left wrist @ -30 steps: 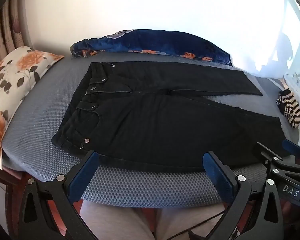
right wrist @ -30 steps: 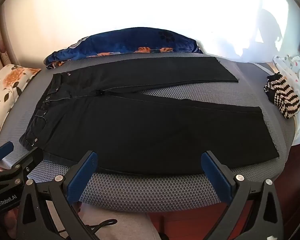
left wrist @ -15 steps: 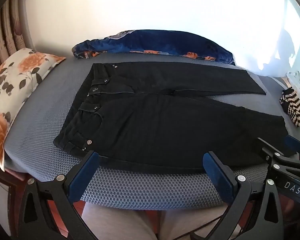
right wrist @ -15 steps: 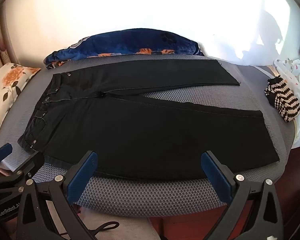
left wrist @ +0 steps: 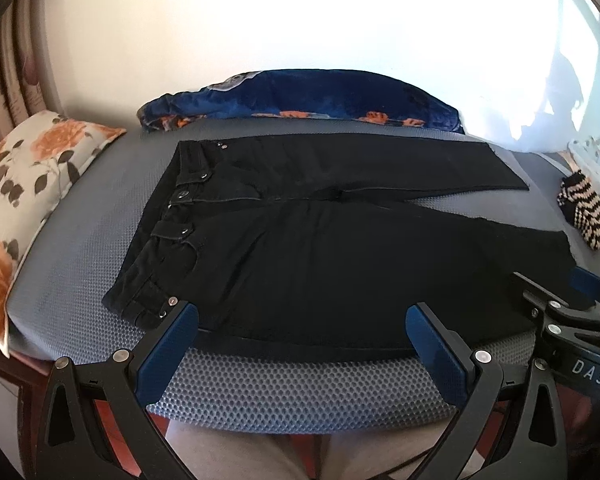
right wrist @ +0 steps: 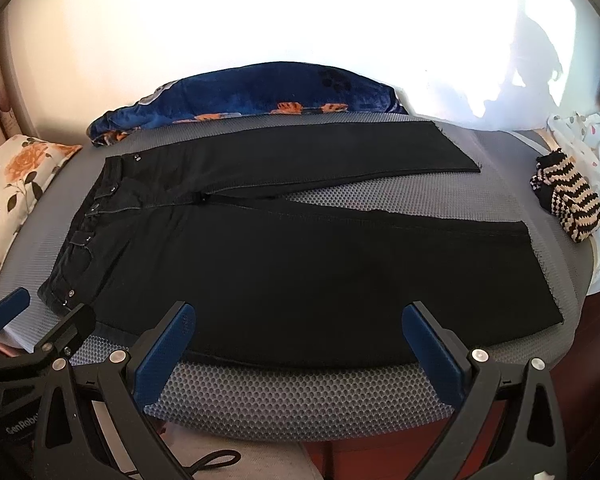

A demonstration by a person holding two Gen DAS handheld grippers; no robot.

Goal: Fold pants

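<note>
Pants lie flat and unfolded on the bed, waistband toward the flowered pillow; heavy, limp denim that likely sags, so grip thick waistband and hems; both hand-held grippers, left and right, gape empty just short of the pants' near edge.

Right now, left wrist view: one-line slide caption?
Open left gripper hovers at the near edge of black pants spread flat on a grey mat; right gripper alongside.
</note>
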